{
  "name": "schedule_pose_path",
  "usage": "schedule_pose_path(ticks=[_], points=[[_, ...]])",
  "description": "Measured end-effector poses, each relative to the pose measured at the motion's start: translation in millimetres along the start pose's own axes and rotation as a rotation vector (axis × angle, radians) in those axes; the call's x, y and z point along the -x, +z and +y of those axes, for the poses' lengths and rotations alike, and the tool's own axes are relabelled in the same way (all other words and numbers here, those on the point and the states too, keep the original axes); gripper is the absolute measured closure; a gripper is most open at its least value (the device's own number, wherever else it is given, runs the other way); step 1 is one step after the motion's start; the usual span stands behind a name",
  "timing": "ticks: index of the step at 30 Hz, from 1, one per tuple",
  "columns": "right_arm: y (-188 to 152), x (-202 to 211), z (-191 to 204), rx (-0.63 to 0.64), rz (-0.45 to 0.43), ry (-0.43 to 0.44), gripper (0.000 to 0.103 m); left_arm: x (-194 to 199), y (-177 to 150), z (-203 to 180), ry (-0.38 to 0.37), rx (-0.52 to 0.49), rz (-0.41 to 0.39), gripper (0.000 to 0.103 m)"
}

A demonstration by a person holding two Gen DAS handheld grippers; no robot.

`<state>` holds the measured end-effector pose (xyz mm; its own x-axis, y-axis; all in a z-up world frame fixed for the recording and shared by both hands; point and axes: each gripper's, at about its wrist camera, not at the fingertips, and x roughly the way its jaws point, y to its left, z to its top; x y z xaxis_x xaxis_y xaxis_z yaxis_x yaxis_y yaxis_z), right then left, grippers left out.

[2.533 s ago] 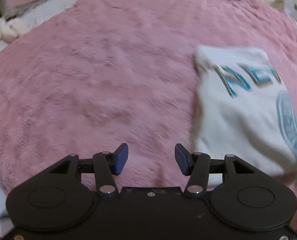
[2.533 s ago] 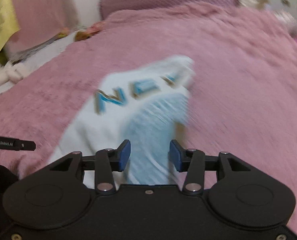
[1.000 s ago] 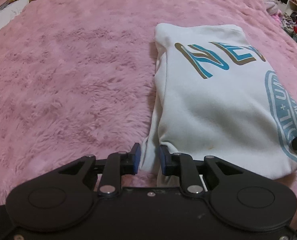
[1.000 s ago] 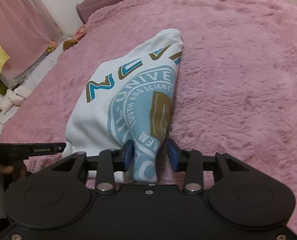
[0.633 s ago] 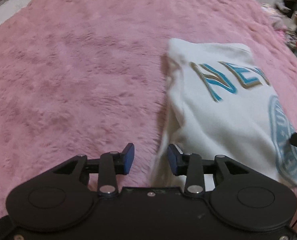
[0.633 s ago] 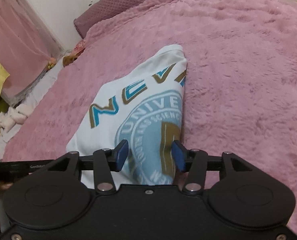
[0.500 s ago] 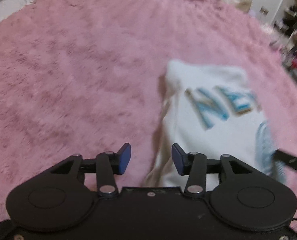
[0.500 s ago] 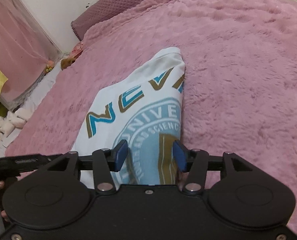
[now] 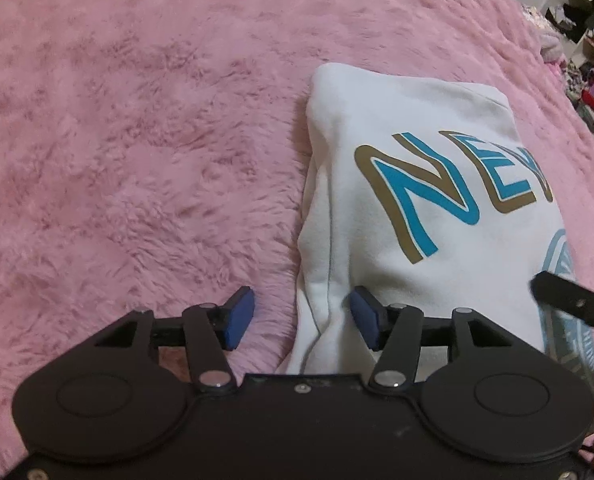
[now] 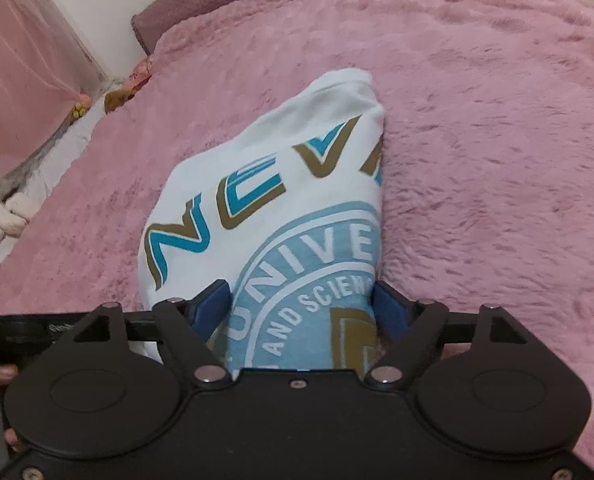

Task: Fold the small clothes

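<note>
Left tool (image 9: 302, 323): pads apart, straddling the near left corner of the shirt (image 9: 417, 208), not clamped.
Right tool (image 10: 302, 309): pads apart, set either side of the shirt's near right edge over the round blue print; grip not closed.
Shirt: white, folded into a narrow panel, lying flat on the pink blanket (image 9: 137, 140).
Step, by judgement: taking hold of the near hem for the crosswise fold.
Next move calls for both tools to close on all layers, then carry the hem toward the shirt's far end.
</note>
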<state>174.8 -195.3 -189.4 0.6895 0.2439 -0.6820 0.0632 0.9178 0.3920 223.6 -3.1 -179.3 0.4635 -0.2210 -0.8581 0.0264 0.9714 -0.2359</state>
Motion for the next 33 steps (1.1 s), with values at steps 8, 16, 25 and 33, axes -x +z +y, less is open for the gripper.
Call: schedule_pose_path(ticks=[8, 16, 25, 33], points=[[1, 11, 14, 0.06, -0.05, -0.005, 0.071, 6, -3, -22, -0.021, -0.137, -0.065, 0.096], [19, 71, -9, 0.014, -0.159, -0.018, 0.074, 43, -3, -60, -0.153, -0.139, -0.178, 0.097], [-9, 112, -92, -0.081, -0.072, -0.14, 0.067, -7, -31, -131, -0.166, -0.222, -0.008, 0.092], [-26, 107, -96, 0.001, -0.086, -0.231, 0.047, -16, -46, -131, -0.064, -0.262, -0.051, 0.068]])
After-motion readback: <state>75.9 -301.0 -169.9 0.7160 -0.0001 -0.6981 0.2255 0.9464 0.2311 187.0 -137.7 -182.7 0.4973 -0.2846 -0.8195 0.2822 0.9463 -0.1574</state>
